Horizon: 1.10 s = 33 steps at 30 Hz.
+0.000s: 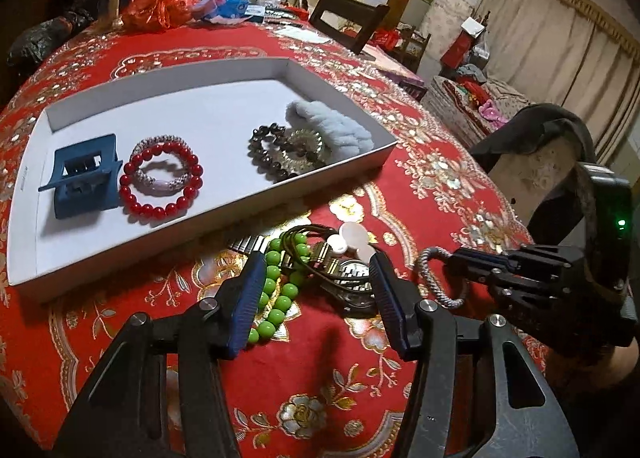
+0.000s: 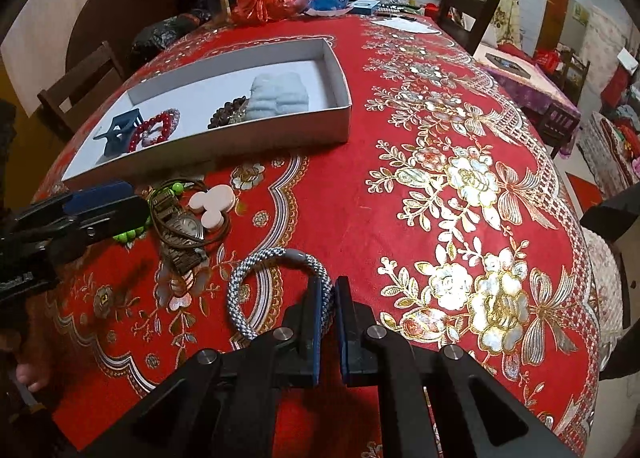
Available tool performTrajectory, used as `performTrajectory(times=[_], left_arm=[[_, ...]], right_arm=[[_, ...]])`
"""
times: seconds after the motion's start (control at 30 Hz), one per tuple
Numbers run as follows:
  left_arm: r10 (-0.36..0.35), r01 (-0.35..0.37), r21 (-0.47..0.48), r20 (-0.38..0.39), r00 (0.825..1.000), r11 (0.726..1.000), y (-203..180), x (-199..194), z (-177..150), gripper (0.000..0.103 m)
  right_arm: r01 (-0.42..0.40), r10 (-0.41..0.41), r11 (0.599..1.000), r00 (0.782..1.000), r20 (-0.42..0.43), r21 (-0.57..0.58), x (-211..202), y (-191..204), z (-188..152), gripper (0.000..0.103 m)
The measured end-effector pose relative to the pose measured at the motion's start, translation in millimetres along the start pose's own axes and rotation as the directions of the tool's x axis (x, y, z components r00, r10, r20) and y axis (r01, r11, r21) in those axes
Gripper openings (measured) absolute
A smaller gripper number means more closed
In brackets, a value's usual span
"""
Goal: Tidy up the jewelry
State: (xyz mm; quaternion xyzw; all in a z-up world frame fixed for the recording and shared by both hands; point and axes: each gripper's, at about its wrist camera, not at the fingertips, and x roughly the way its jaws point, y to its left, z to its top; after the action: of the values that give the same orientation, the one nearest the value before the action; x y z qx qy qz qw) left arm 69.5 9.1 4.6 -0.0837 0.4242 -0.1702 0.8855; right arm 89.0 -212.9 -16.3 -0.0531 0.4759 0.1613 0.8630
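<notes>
Status of sorting: partly done. The white tray (image 1: 224, 70) on the counter (image 2: 400, 218) already holds a blue hair claw (image 1: 82, 178), a red bead bracelet (image 1: 162, 182) lying over a pale woven bracelet (image 1: 158, 174), a dark bead bracelet (image 1: 266, 152) with a gold-toned piece beside it, and a light blue fluffy scrunchie (image 1: 332, 126) at the tray's far right end.

Outstanding: a small heap just outside the tray's near wall. It comprises a green bead bracelet (image 1: 276, 290), a metal-band wristwatch (image 2: 184, 228), dark brown cord loops (image 1: 316, 254) tangled over the watch, and a white three-lobed piece (image 2: 212, 204). These items overlap; lifting one is likely to drag another.

The right gripper (image 2: 326, 298), further from the tray than the heap, has its jaws closed on a blue-grey braided bracelet (image 2: 276, 286). Most of the loop appears to lie against the cloth; whether it is lifted cannot be told. It has yet to reach the tray.

The left gripper (image 1: 316, 290) hovers over the heap with jaws about half apart, gripping nothing; green beads and the watch show between the fingers.

Obstructions: the tray's near wall must be cleared on delivery, and both grippers work close together on the tray's near side. Bags, a bottle and boxes beyond the tray's far wall do not interfere.
</notes>
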Motion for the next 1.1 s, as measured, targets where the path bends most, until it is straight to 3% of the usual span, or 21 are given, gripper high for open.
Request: performTrajectory(times=[0.2,0.6,0.9,1.03,1.1], left_arm=[[0.005,-0.005,0.013,-0.016,1.0,1.0,-0.4,9.8,1.9,0.043],[0.007,-0.007,0.03,0.002,1.0,1.0,8.7,-2.0,-2.9,0.041],[0.041,-0.028,0.169,-0.071,0.997,0.985,7.5,8.7,-10.1,0.042],[0.078,-0.063,0.228,-0.06,0.995,0.972,1.8,13.9,-9.2,0.041],[0.123,-0.107,0.25,-0.048,0.991,0.962,0.3,14.4,-11.6,0.024]], right_arm=[[0.002,-0.002,1.0,1.0,-0.001,-0.006,0.7,0.9,0.4,0.006],[0.005,-0.005,1.0,1.0,-0.001,-0.01,1.1,2.1,0.4,0.006],[0.012,-0.012,1.0,1.0,-0.002,-0.014,1.4,3.6,0.8,0.006],[0.012,-0.012,1.0,1.0,-0.002,-0.014,1.3,3.4,0.7,0.006],[0.011,-0.011,1.0,1.0,-0.002,-0.014,1.2,3.2,0.7,0.006]])
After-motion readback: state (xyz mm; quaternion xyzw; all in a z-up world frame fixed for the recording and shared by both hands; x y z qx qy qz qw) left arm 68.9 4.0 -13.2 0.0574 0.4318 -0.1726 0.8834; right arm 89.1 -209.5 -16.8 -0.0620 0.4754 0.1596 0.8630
